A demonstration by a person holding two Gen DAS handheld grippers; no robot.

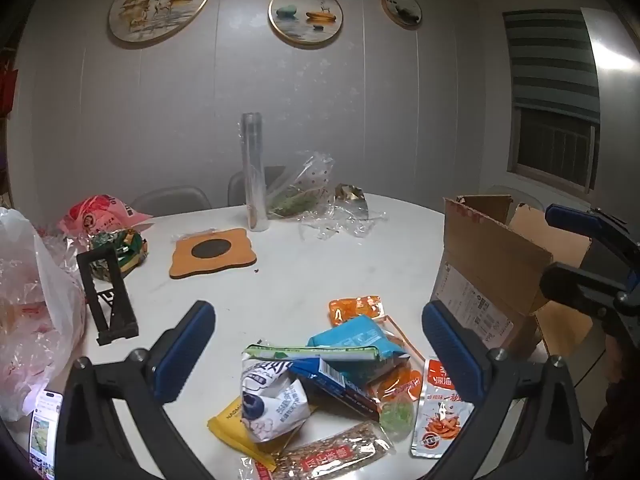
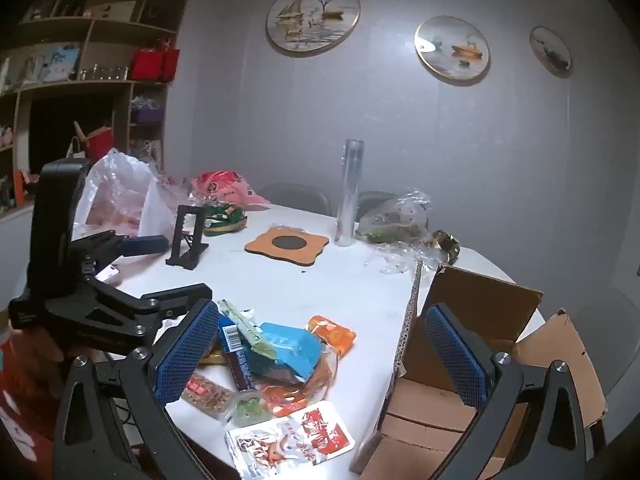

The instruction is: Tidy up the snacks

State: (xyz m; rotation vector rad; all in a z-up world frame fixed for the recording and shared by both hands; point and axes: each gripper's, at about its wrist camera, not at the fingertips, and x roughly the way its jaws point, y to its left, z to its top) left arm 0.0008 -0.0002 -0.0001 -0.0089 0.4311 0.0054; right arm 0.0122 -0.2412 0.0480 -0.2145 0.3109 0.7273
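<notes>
A heap of snack packets lies on the white table at its near edge: a teal packet, a crumpled white packet, a dark blue bar, an orange packet, a grain bar and a red-and-white packet. My left gripper hovers open over the heap, holding nothing. An open cardboard box stands to the right of the heap. My right gripper is open and empty, between the teal packet and the box.
A black phone stand, an orange coaster and an upright clear tube stand farther back. Plastic bags crowd the left side, and a phone lies near them. Crumpled clear wrap sits behind. Shelves line the left wall.
</notes>
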